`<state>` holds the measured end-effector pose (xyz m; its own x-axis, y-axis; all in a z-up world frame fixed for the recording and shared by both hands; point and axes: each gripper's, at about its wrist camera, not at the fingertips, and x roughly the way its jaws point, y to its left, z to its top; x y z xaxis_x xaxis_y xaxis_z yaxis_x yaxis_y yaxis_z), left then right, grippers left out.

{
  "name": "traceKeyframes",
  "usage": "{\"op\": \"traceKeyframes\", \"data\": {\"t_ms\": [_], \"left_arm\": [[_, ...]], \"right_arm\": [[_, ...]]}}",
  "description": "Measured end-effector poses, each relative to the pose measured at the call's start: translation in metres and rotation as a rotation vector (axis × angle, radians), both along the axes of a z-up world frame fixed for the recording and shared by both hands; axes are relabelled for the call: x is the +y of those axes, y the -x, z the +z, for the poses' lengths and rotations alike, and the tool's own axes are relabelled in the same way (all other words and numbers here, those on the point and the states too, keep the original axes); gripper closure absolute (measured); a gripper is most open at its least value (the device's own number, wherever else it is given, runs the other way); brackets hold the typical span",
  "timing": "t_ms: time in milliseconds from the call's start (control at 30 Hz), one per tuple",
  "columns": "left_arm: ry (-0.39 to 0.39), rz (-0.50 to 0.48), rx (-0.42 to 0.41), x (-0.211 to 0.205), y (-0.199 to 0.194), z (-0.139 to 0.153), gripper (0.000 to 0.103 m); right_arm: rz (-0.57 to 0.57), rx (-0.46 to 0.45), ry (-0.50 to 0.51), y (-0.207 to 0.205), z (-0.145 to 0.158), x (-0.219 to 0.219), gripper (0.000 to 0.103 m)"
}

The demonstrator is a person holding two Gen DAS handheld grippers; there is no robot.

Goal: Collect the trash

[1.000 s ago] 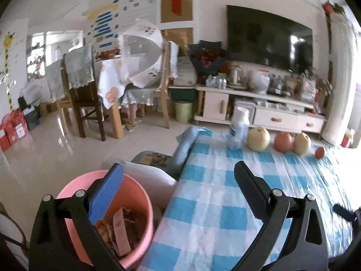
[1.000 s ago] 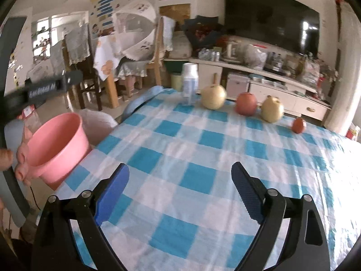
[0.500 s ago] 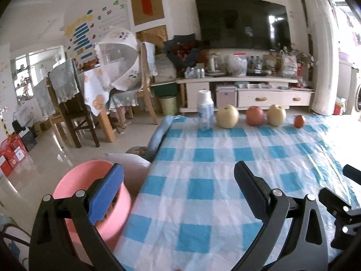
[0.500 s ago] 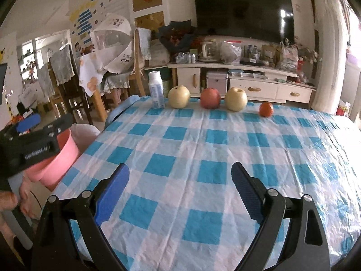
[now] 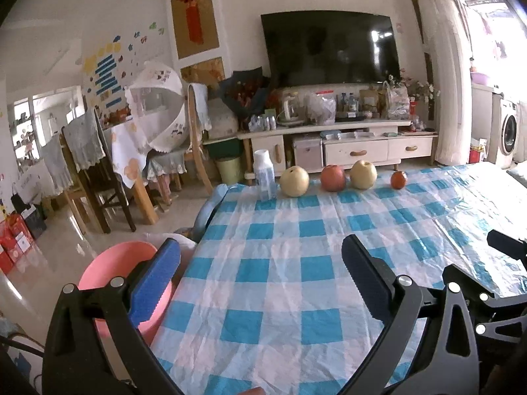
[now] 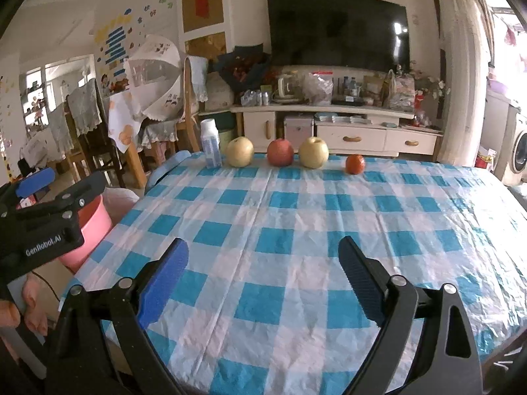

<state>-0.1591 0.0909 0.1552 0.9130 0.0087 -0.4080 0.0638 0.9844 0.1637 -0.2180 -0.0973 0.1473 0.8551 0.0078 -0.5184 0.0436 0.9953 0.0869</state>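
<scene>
- Left gripper (image 5: 260,265): jaws spread wide, nothing between them. It hangs over the near left part of the table (image 5: 329,230), pointing toward 12 o'clock.
- Right gripper (image 6: 263,263): jaws likewise wide apart and empty, over the near middle of the checked cloth.
- Pink bin (image 5: 108,270) stands on the floor just off the table's left edge, at about 9 o'clock from the left gripper; its contents are hidden from here. In the right wrist view the same bin (image 6: 95,227) shows behind the left tool's body.
- Only candidate for trash on the table: a small white bottle (image 5: 264,177), upright at the far left corner, long axis vertical. In the right wrist view it (image 6: 210,148) sits at about 11 o'clock.
- Beside the bottle, running toward 3 o'clock along the far edge: pale pear (image 5: 294,181), red apple (image 5: 333,178), second pale pear (image 5: 363,174), small orange (image 5: 398,179). Whole fruit, judged not trash.
- Key relation: bottle lies well ahead at 12 o'clock from the left gripper, near the table's left side, same side as the bin. Judgement: left hand is the nearer one, with the shorter carry.
- Approach note: fingers should close across the upright bottle's sides; pear just beside it leaves little room on that side.
- Whether the bottle is empty cannot be told.
</scene>
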Motion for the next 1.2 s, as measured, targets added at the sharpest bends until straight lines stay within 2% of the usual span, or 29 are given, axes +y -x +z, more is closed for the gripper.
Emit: {"op": "traceKeyframes", "data": {"t_ms": [300,667,1200], "left_arm": [[0.02,-0.017,-0.038,-0.012,0.027,0.016,0.004],[0.011,-0.025,-0.099,-0.021,0.057,0.033,0.004],[0.067,-0.093,-0.115,-0.035,0.089,0.052,0.004]], "right_arm": [[-0.027,-0.049,0.043,0.036,0.014,-0.006,0.009],[-0.063,-0.1,0.039,0.064,0.036,-0.014,0.007],[-0.156,-0.164,0.077,0.099,0.06,-0.028,0.006]]}}
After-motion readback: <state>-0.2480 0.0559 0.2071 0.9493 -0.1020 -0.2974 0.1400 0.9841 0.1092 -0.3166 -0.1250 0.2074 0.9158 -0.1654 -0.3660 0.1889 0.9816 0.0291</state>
